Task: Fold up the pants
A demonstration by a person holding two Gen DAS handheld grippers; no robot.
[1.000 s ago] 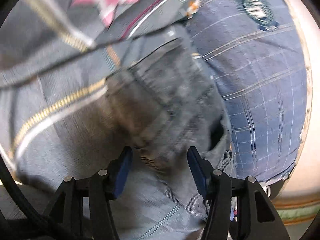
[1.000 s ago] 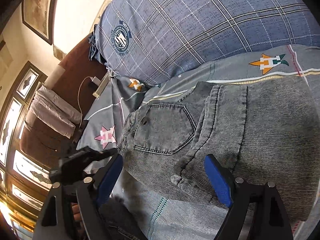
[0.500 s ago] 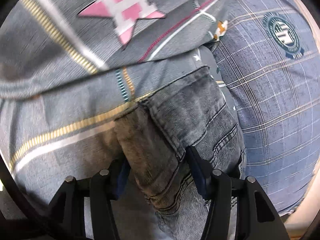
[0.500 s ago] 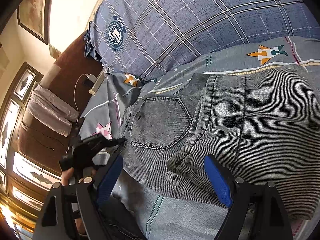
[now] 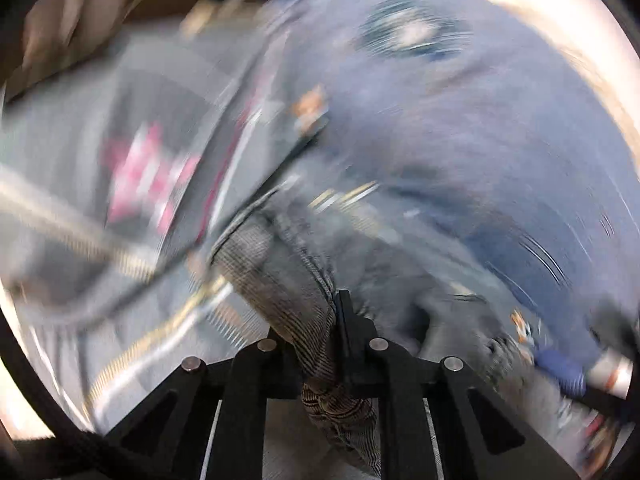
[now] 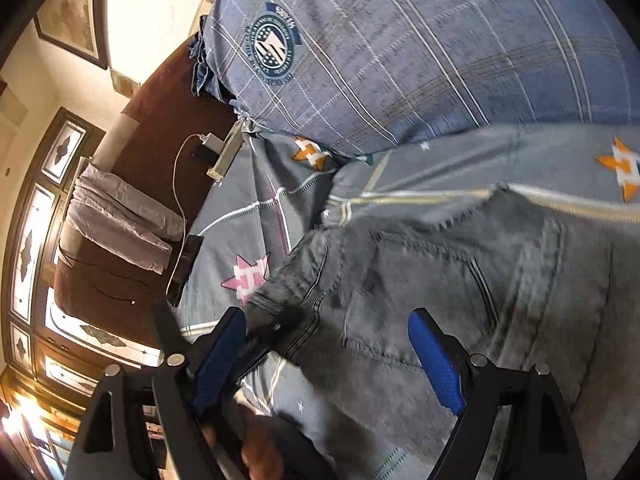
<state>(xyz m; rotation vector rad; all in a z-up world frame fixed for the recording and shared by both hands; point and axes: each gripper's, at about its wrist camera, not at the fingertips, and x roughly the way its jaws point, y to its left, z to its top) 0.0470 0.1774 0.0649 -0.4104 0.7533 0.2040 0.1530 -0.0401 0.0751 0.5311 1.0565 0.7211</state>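
Note:
The grey denim pants (image 6: pixel 460 288) lie on a grey patterned bedsheet (image 6: pixel 248 200), back pocket up, in the right wrist view. My left gripper (image 5: pixel 334 320) is shut on the waistband edge of the pants (image 5: pixel 288 292) and holds a fold of it between the jaws; this view is heavily blurred. It also shows in the right wrist view (image 6: pixel 272 328), pinching the pants' left edge. My right gripper (image 6: pixel 328 352) is open, jaws wide apart just above the pants near the pocket, holding nothing.
A blue plaid pillow (image 6: pixel 400 52) with a round crest lies behind the pants. A phone (image 6: pixel 185 268) on a white charger cable lies at the sheet's left edge. A dark brown headboard (image 6: pixel 160 112) and folded grey cloth (image 6: pixel 116 220) lie beyond.
My left gripper closed on the pants' waistband and is moving fast with it, blurring its view. The pants' left edge has lifted and shifted toward my right gripper, which stays open.

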